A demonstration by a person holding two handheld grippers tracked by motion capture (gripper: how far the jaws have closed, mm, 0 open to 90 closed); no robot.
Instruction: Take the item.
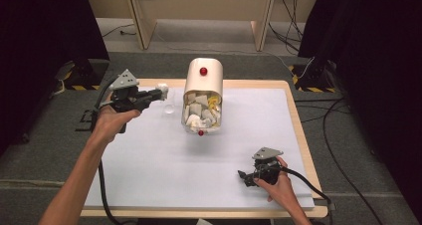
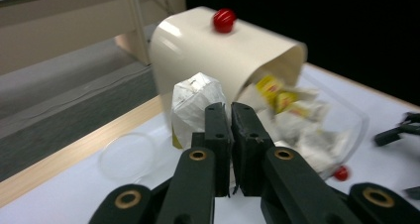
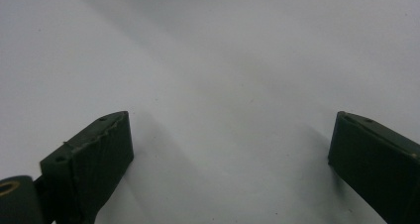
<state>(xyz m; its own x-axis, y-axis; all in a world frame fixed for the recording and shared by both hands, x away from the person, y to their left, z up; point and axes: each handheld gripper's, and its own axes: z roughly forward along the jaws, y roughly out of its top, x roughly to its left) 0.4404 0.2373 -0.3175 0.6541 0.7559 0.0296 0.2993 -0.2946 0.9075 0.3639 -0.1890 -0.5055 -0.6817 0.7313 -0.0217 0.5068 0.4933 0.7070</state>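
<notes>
— Two grippers are working over the white mat [image 1: 164,160], yes? Where is each one sitting?

— Left gripper [image 1: 160,92] is hanging at the far left of the mat, held in the person's left hand [image 1: 112,121]. Right gripper [image 1: 245,177] is resting near the right front edge, in the right hand [image 1: 277,185].

— What is the left one doing with its jaws?

— They are pressing together on a crumpled white paper wad [image 2: 195,102]. In the left gripper view the wad is bulging out past the tips of the fingers [image 2: 218,130], mostly to their left, and only a thin edge is caught between the pads.

— And where is that wad lying in the scene?

— It is hanging just left of the cream bin [image 1: 203,83], which is lying on its side at the far middle of the mat, mouth facing the near edge. More crumpled paper [image 1: 201,113], white and some yellow, is spilling inside its clear front part. A red knob [image 1: 203,71] is sitting on top of the bin, and another red knob [image 1: 200,133] is at its near rim.

— Anything between the two?

— A clear round lid [image 1: 169,107] is lying flat on the mat, just right of the left gripper.

— And the right gripper's jaws?

— They are standing wide apart over bare mat, holding nothing.
</notes>
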